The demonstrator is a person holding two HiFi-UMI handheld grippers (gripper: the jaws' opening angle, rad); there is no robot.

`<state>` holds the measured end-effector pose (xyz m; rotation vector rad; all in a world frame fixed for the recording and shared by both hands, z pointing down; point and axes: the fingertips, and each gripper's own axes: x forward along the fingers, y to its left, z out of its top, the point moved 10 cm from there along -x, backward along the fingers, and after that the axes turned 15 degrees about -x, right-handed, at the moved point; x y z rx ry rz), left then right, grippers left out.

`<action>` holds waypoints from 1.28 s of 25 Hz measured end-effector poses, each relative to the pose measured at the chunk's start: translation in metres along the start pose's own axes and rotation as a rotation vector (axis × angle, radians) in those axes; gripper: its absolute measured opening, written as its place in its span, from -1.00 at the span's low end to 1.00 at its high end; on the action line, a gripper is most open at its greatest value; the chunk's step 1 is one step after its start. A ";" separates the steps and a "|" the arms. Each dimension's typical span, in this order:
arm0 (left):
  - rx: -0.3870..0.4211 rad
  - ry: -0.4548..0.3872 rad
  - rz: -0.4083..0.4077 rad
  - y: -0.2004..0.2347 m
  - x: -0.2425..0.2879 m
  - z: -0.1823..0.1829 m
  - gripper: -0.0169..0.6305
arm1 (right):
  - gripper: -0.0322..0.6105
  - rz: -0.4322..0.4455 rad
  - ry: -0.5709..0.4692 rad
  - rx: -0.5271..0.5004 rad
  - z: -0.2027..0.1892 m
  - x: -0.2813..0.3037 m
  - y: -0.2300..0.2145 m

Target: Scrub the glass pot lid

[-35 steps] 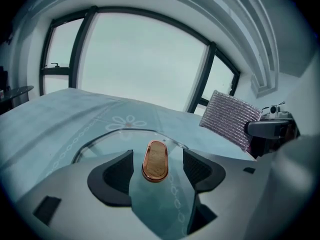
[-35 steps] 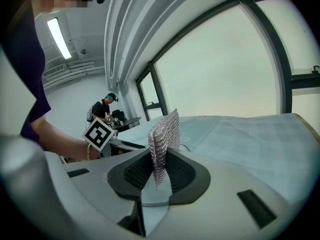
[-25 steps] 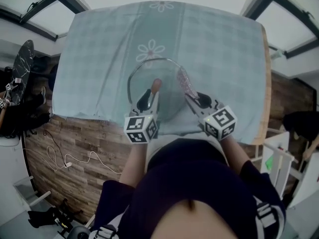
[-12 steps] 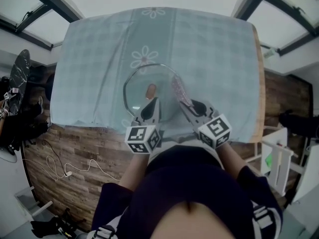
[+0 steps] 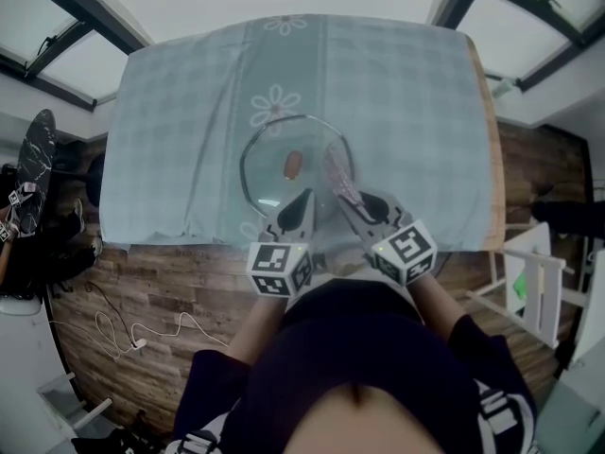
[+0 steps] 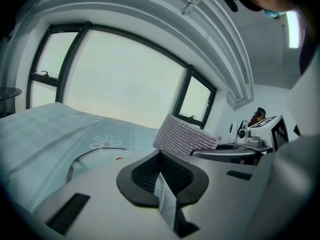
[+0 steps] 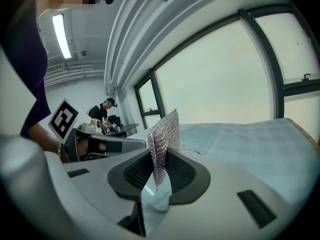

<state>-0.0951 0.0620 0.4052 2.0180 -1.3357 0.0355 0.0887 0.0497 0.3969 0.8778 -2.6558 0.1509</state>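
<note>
Head view: lid (image 5: 280, 149) near table (image 5: 406, 112) edge

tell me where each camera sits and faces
Head view: on the person's head, looking steeply down at the round glass pot lid; left claw, right claw, forearms, torso show.
Left gripper view: rides the left claw, facing the dark-framed windows.
Right gripper view: rides the right claw, facing its silver mesh scrubbing pad.
Shared: each gripper view shows the other claw.
</note>
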 end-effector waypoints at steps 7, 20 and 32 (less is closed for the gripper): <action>0.016 0.011 -0.016 0.014 -0.044 -0.008 -0.95 | -0.65 -0.041 -0.003 0.014 0.003 -0.005 0.052; 0.014 0.027 -0.013 0.037 -0.118 -0.024 -0.95 | -0.66 -0.122 -0.007 0.017 0.010 -0.024 0.129; 0.010 0.036 -0.061 0.032 -0.149 -0.033 -0.95 | -0.66 -0.164 -0.033 0.012 0.011 -0.039 0.168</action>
